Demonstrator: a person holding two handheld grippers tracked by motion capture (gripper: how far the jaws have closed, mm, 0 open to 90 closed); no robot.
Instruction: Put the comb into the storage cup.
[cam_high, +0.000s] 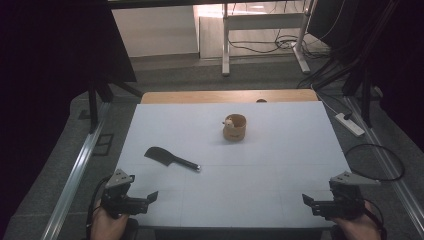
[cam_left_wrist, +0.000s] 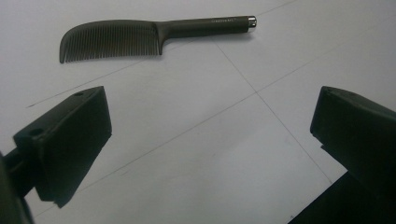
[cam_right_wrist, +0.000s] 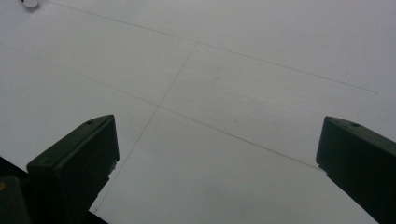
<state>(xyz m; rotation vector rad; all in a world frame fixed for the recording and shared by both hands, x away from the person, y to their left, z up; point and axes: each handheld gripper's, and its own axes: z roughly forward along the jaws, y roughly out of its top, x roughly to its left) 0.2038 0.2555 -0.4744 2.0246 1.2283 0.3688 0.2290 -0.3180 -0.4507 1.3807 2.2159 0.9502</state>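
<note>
Comb (cam_left_wrist: 140, 35) lies flat on the white tabletop (cam_high: 280, 165), near my left gripper (cam_high: 150, 198); both grippers' jaws stand apart, empty. I judge it light, stiff, thin; its handle seems best to grasp.

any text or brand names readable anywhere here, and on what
Nothing can be read for certain.
Comb: a short line of small pale print runs along its handle, too small and blurred to read.
Wooden cup: a faint mark on its side, too blurred to tell whether it is lettering.
White table sheet: thin ruled lines, no words.
</note>
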